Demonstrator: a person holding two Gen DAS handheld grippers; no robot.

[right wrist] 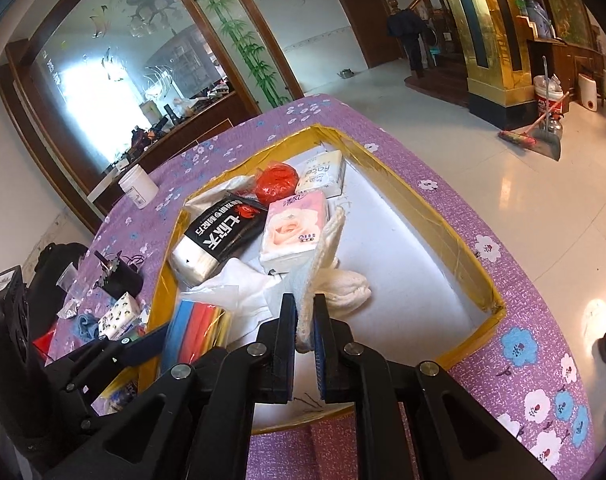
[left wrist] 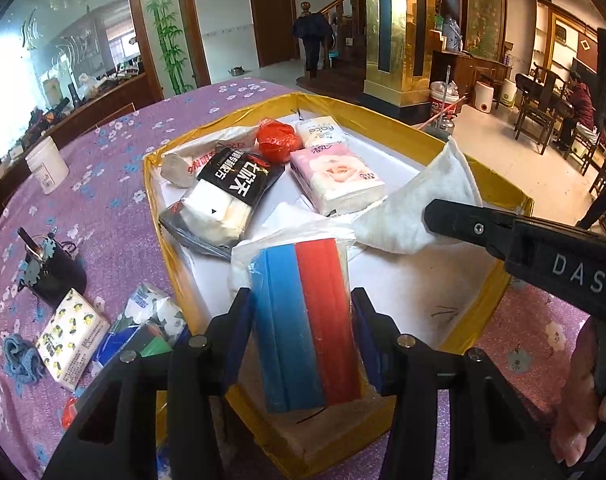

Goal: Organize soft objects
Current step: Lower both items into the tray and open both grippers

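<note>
A: Report the work surface first.

B: The table carries a purple flowered cloth. On it sits a shallow box with yellow taped walls and a white floor. Both my grippers are over its near end.

A: Contents of the box?

B: At the far left lies a black pack of white tissues. Just right of it lies a pink tissue pack printed with a rose. Behind that lies a smaller cream tissue pack, with a crumpled red bag just beside it. A white wrapper lies along the far left wall.

A: Left gripper state?

B: My left gripper is clamped on a blue and red pack in clear wrap. The pack sits between the pads and extends over the near wall into the box.

A: Right gripper state?

B: My right gripper is clamped on a white glove. The glove stands up from the fingertips, above the box floor, next to the pink tissue pack.

A: Items outside the box?

B: Left of the box, on the cloth: a white jar, a lemon-print tissue pack, a dark cup and a small blue rag.
</note>
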